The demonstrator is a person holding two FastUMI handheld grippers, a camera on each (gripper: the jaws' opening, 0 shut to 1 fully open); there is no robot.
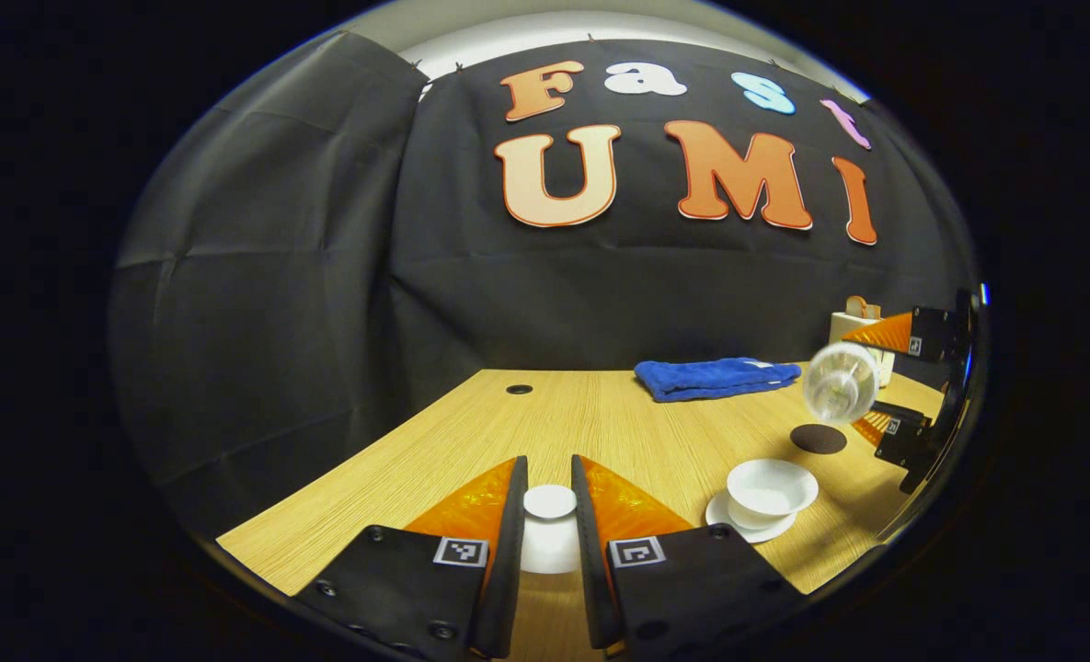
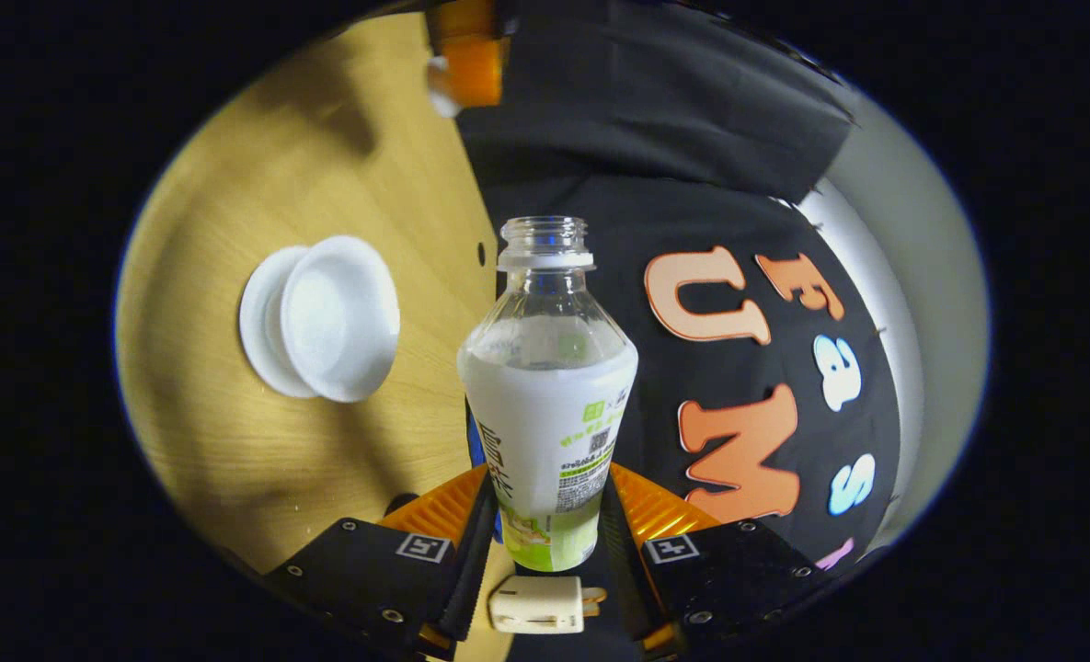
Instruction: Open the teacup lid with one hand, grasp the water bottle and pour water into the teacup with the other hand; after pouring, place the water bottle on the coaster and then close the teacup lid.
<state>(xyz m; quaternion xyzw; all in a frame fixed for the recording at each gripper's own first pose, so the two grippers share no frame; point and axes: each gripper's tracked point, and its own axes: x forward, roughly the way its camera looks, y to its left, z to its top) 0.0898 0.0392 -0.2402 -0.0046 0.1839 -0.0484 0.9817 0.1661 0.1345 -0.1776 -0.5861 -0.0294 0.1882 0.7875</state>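
Observation:
My left gripper (image 1: 549, 464) is shut on the white teacup lid (image 1: 549, 529), low over the wooden table. The open white teacup (image 1: 771, 487) stands on its saucer (image 1: 724, 517) to the right of it. Farther right my right gripper (image 1: 876, 382) holds the clear water bottle (image 1: 841, 382) tipped on its side above the table, its uncapped mouth facing the left gripper camera. In the right gripper view the bottle (image 2: 549, 414) sits between the fingers of the right gripper (image 2: 549, 478), with the teacup (image 2: 338, 317) off to the left of its neck. No stream shows.
A dark round coaster (image 1: 818, 439) lies behind the teacup, below the bottle. A folded blue towel (image 1: 717, 377) rests at the back of the table (image 1: 600, 423), and a small white box (image 1: 862, 326) stands at the far right. A cable hole (image 1: 519, 389) is near the back edge.

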